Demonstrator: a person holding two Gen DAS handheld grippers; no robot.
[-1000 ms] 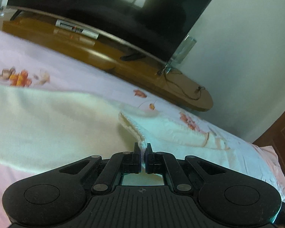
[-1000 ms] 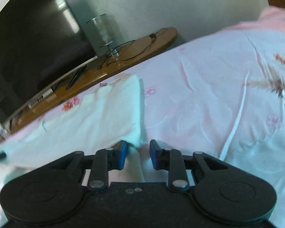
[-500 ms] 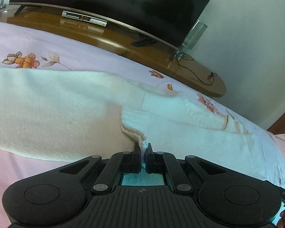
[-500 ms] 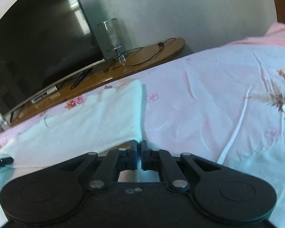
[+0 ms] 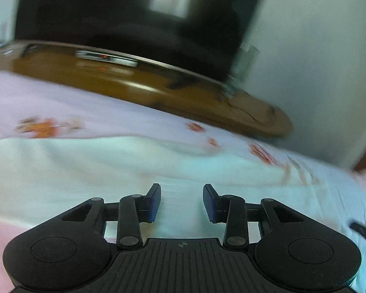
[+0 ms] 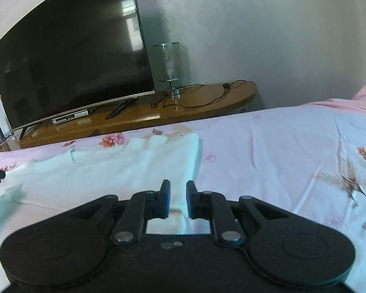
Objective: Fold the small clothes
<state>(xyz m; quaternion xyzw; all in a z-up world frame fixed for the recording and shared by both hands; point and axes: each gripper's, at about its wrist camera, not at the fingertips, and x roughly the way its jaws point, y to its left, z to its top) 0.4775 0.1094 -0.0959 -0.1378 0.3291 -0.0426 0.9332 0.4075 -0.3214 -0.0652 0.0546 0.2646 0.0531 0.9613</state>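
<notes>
At the far left, the cream knitted garment (image 5: 90, 171) is seen spread flat across the bed (image 5: 61, 105), whose pink floral sheet carries it; in the blurred left wrist view its cloth fills the middle of the picture, reaching beneath the tool. The left gripper (image 5: 181, 201) is held just above that cloth with its fingers (image 5: 153, 202) set wide apart and nothing between them. Because this view is smeared, no edge or cuff can be picked out there, so a fresh hold should be chosen only once the picture is steady. Further right, in the right wrist view, the garment's straight right edge (image 6: 195, 156) is seen ending on the sheet, with bare bed beyond it. The right gripper (image 6: 178, 199) is poised over the near corner of that edge, its fingers parted by a narrow gap and empty. The step in hand is judged to be the taking of a new hold for the next fold. It would be done well if both tools were lowered together, one layer or the full thickness being pinched alike on each side, so that the fold line stays straight. The knit is likely to stretch and sag, so it should be lifted low and laid over evenly. Behind the bed, a dark television (image 6: 70, 61) is seen on a wooden stand (image 6: 183, 105).
</notes>
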